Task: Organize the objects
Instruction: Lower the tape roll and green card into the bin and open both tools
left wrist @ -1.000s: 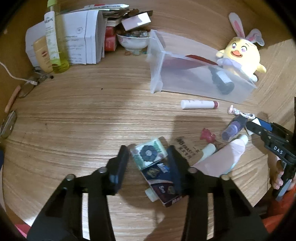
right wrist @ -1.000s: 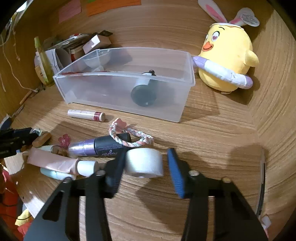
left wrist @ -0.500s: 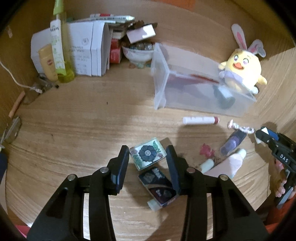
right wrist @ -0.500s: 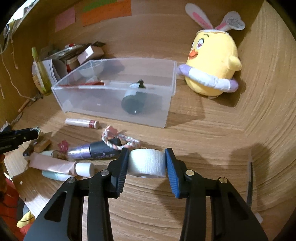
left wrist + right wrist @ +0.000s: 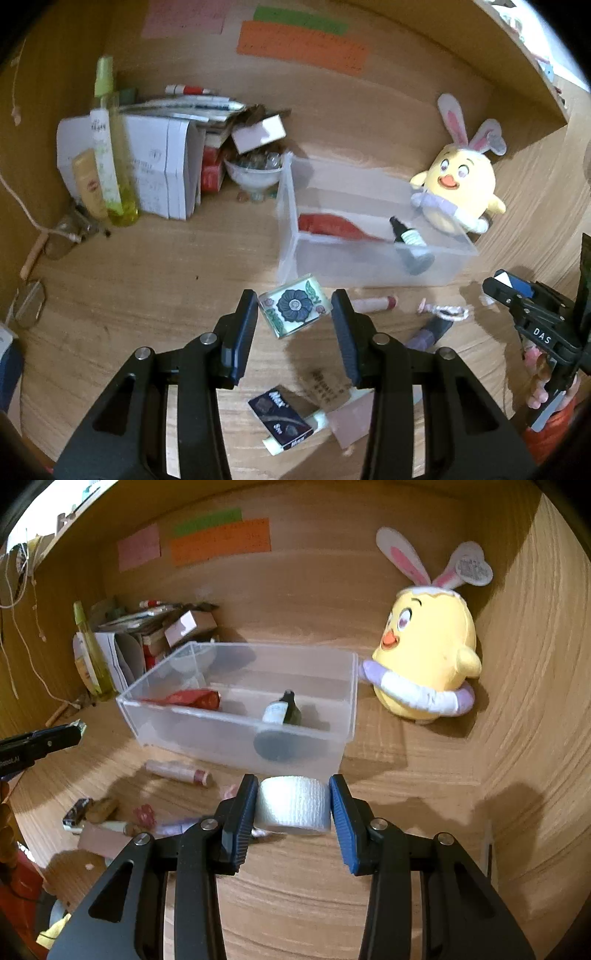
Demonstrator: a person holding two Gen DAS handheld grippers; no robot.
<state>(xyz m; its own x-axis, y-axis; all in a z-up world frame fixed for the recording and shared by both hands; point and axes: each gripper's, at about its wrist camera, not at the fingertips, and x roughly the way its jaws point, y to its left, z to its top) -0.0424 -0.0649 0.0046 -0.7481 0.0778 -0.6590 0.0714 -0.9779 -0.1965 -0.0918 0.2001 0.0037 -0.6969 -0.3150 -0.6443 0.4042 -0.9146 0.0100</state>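
My left gripper [image 5: 293,314] is shut on a small flower-patterned box [image 5: 294,309] and holds it above the desk, just in front of the clear plastic bin [image 5: 291,206]. My right gripper [image 5: 293,803] is shut on a white bandage roll [image 5: 293,805], lifted near the front wall of the bin [image 5: 236,734]. The bin holds a dark dropper bottle [image 5: 281,710] and a red tube [image 5: 192,698]. The right gripper also shows at the right of the left wrist view [image 5: 509,291].
On the desk lie a lip balm stick [image 5: 373,304], a purple-black tube [image 5: 430,330], a braided hair tie [image 5: 448,312], a dark Max box [image 5: 280,415] and a pink tube [image 5: 98,840]. A yellow chick plush [image 5: 424,664] sits right of the bin. Boxes, papers and a green bottle [image 5: 109,147] stand at the back left.
Both grippers have risen from the desk. The left closed on the flower box and lifted it off the pile. The right closed on the bandage roll and raised it toward the bin.
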